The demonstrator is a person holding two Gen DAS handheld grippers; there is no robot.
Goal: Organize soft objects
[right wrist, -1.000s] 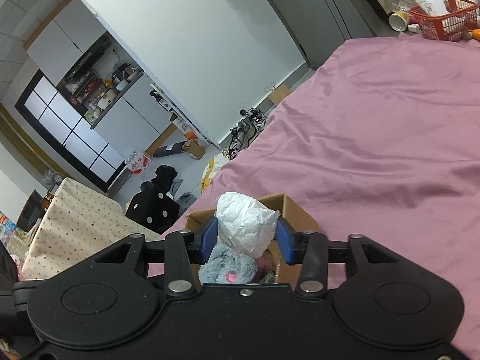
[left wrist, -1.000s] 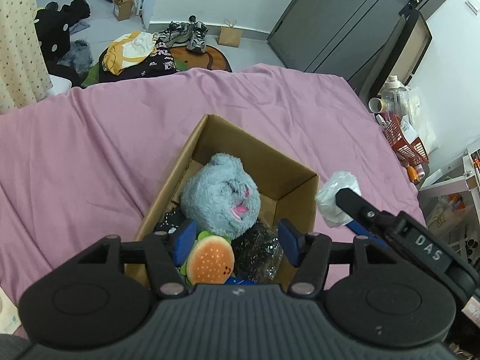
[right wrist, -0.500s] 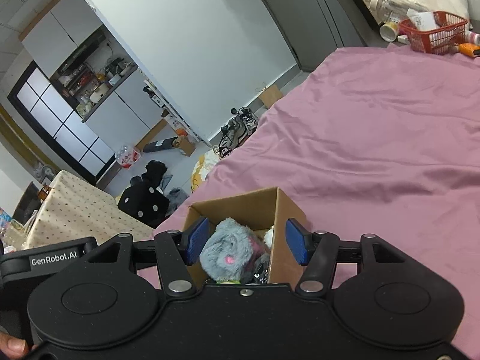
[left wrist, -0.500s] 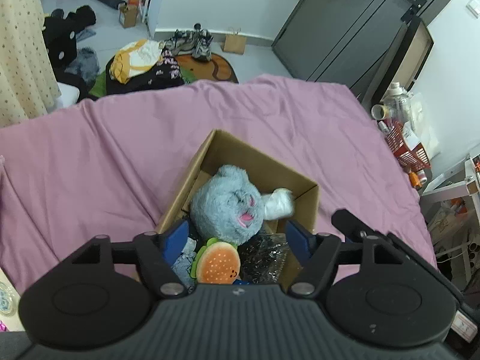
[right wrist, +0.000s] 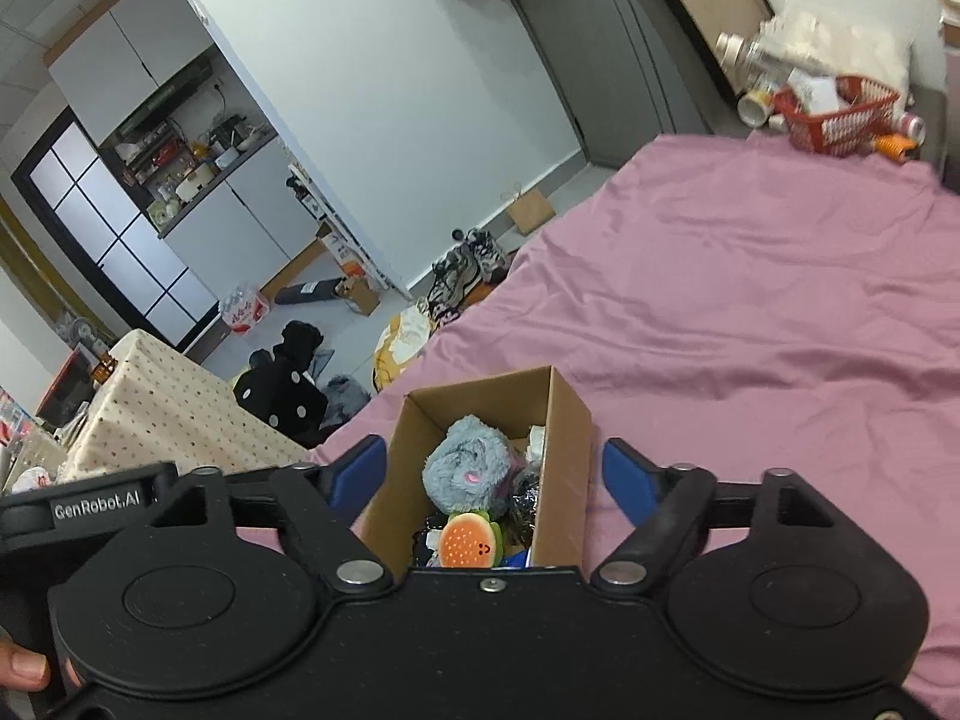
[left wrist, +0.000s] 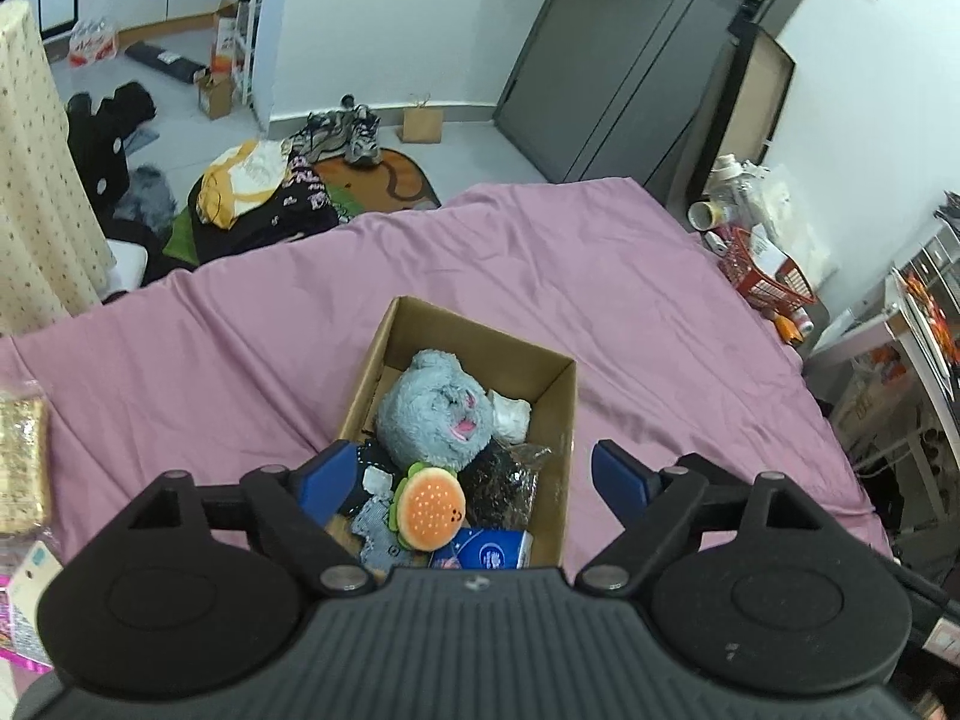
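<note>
Open brown cardboard box [left wrist: 558, 450] on wrinkled mauve bedsheet [left wrist: 240, 348], seen from above, holding soft goods. Contents, left to right in left wrist view: patch of grey-blue denim-like fabric [left wrist: 375, 525] at near left; fluffy grey-blue plush toy with pink mouth [left wrist: 432, 414] at centre, filling most of the width; small round plush hamburger, orange bun with dotted top and green frill [left wrist: 427, 509], lying against the plush's near side; black glittery bundle in clear wrap [left wrist: 504, 483]; crumpled white soft wad [left wrist: 510, 415] in far right corner; blue packet with white round emblem [left wrist: 489, 547] at near edge, print unreadable.

Left gripper [left wrist: 477, 471]: blue-padded jaws just been opening, spread wide, nothing between pads, clear of box contents.

Right gripper [right wrist: 492, 474]: jaws likewise just been opening, wide apart, nothing gripped, box visible between them below.

Legible writing: "GenRobot.AI" on left gripper body, right wrist view.
</note>
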